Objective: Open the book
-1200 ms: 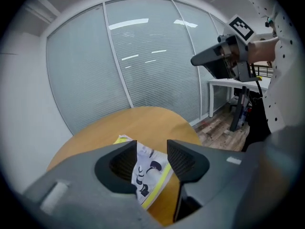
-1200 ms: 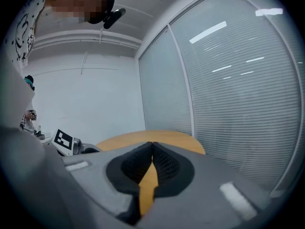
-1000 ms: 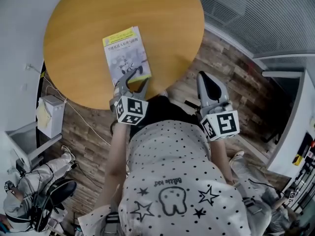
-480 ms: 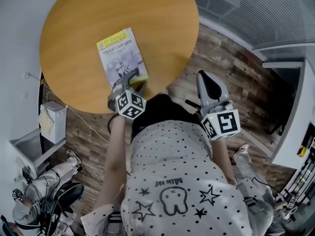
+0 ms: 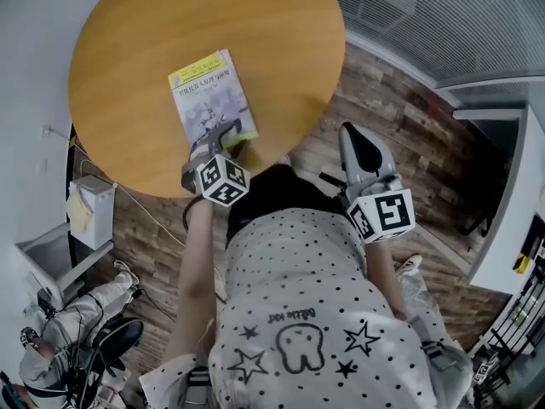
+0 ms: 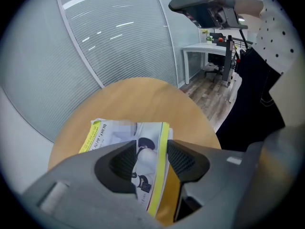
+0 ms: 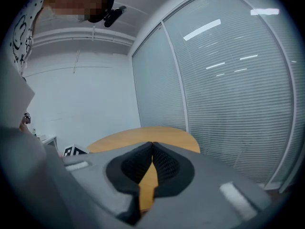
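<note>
A closed book (image 5: 209, 92) with a grey cover and yellow bands lies flat on the round wooden table (image 5: 153, 32). My left gripper (image 5: 226, 139) points steeply down over the book's near corner. In the left gripper view the book (image 6: 119, 135) shows its yellow edge strip between the left gripper's (image 6: 152, 161) jaws. These jaws have just been closing a little but still stand wide, and their pads are clear of the cover. My right gripper (image 5: 356, 135) hangs off the table to the right, over the floor. In its own view the right gripper (image 7: 152, 146) is shut on nothing.
The table's near rim (image 5: 255, 167) runs just below the book. Plank floor (image 5: 400, 100) lies to the right, with blind-covered glass walls (image 5: 443, 15) beyond. A white bin (image 5: 85, 207) and a seated person's legs (image 5: 60, 313) are at lower left. A white desk (image 6: 209, 46) stands behind the table.
My left gripper has dropped onto the book's near corner and rolled, so its marker cube shows a different face. The right gripper has stayed put.
</note>
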`<action>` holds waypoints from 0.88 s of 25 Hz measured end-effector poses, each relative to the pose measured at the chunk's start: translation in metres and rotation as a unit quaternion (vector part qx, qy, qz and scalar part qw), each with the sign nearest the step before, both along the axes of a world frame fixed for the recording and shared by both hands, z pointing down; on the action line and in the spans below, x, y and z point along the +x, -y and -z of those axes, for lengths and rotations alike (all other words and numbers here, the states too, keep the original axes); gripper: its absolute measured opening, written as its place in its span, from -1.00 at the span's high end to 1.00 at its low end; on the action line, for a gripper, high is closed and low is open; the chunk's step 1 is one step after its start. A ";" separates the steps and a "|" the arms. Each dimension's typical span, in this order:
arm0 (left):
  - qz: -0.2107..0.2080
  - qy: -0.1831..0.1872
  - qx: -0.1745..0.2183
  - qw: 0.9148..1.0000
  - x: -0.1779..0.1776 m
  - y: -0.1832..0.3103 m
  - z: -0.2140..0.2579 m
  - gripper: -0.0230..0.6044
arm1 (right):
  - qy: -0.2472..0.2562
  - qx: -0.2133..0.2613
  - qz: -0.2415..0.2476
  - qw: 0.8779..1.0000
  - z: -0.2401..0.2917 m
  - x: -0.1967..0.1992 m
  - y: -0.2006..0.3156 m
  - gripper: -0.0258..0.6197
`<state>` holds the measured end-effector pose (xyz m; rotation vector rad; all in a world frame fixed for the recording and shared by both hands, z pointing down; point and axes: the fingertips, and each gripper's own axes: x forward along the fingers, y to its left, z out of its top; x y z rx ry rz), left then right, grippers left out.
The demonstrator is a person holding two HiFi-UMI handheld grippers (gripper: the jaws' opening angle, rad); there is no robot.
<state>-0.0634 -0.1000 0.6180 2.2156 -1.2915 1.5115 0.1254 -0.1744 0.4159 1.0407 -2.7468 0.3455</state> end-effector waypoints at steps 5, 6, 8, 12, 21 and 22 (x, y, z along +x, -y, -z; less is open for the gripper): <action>0.055 -0.024 0.045 0.997 -0.013 0.000 0.026 0.43 | 0.001 0.002 0.001 1.000 0.001 0.000 -0.001 0.91; 0.071 -0.027 0.056 0.996 -0.016 0.001 0.029 0.52 | 0.001 0.002 0.001 1.000 0.000 -0.001 -0.001 0.91; 0.094 -0.028 0.070 0.993 -0.021 0.002 0.030 0.75 | 0.001 0.000 0.003 1.000 0.000 -0.003 -0.002 0.91; 0.098 -0.025 0.059 0.993 -0.011 0.004 0.015 0.79 | 0.001 -0.001 0.008 1.000 0.004 -0.009 -0.004 0.91; 0.160 -0.054 0.081 0.982 -0.021 0.005 0.034 0.87 | -0.001 -0.001 0.007 1.000 0.003 -0.006 -0.008 0.91; 0.173 -0.065 0.084 0.979 -0.024 0.005 0.038 0.87 | -0.001 0.000 0.007 1.000 0.003 -0.007 -0.008 0.91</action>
